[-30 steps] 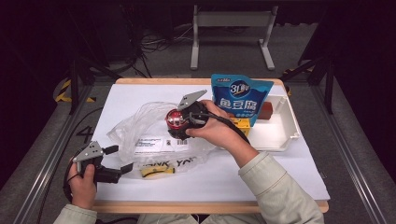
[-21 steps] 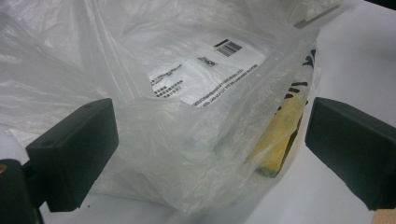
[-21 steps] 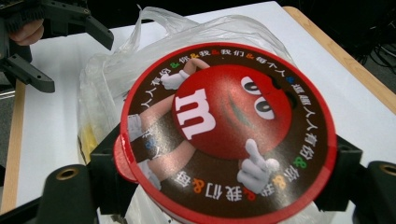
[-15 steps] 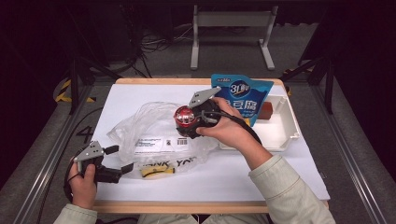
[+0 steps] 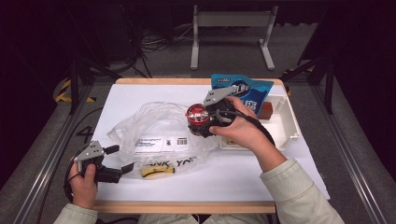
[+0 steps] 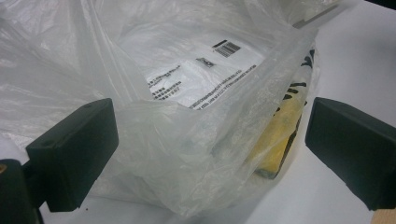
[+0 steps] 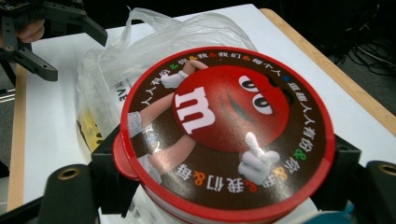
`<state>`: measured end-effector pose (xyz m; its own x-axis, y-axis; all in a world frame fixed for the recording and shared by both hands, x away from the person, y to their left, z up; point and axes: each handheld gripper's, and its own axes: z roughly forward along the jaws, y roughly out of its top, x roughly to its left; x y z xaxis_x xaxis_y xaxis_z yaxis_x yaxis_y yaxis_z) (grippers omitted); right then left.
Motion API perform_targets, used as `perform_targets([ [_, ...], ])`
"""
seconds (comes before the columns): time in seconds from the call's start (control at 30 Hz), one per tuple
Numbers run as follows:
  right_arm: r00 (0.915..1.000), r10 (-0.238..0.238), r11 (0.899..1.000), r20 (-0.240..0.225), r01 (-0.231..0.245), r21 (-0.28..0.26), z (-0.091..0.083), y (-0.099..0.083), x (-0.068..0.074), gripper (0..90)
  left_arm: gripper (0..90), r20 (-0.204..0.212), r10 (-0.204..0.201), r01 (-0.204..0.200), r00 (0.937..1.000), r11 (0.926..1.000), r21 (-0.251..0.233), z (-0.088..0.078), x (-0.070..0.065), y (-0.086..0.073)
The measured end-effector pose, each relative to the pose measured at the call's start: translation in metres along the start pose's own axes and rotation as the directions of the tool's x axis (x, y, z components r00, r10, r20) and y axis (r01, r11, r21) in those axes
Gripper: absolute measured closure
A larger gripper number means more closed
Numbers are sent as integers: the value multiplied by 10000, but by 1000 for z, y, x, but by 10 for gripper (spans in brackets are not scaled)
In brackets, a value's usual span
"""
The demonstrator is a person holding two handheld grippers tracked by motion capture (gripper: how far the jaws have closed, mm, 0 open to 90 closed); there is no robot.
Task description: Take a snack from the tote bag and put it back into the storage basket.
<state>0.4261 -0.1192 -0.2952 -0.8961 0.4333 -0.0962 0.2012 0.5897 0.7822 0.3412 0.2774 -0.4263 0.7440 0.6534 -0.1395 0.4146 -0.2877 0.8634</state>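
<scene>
My right gripper [image 5: 201, 122] was clamped on the red candy tub [image 7: 227, 135] above the plastic bag [image 5: 159, 135], while my left gripper [image 5: 119, 158] sat with fingers apart.

Right gripper [image 7: 224, 186] clamps a round candy tub [image 7: 229, 135] between its two black jaws, one pad on each side, red-rimmed lid facing the camera with a red cartoon candy figure, a white "m" and a ring of coloured characters. Behind the tub a crumpled clear plastic bag [image 7: 154, 42] lies on the white table [image 7: 51, 116], something yellow inside it at the left, wooden table edge along the right. Top left, the left gripper [image 7: 70, 35] sits with jaws apart, a fingertip showing on its body
</scene>
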Motion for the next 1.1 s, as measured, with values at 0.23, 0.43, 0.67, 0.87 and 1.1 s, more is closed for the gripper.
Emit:
perform_targets([
  [0.23, 9998, 40, 10000, 189, -39, -37, -15, -7, -6, 258, 33, -38, 40, -40, 10000, 10000, 22, 0, 0, 0],
  [0.43, 9988, 229, 9997, 433, -225, -88, -31, -16, -13, 257, 33, -67, 71, -71, 10000, 10000, 30, 0, 0, 0],
  [0.67, 9958, 470, 9988, 784, -460, -149, -51, -28, -21, 258, 33, -62, -13, 13, 10000, 10000, 26, 1, 0, 0],
  [0.87, 9932, 653, 9978, 968, -643, -136, -64, -36, -27, 258, 33, -38, 5, -5, 10000, 10000, 46, 1, -1, 0],
  [1.1, 9896, 807, 9967, 1189, -810, -30, -78, -45, -32, 258, 33, -59, -10, 10, 10000, 10000, 51, 1, -1, 0],
])
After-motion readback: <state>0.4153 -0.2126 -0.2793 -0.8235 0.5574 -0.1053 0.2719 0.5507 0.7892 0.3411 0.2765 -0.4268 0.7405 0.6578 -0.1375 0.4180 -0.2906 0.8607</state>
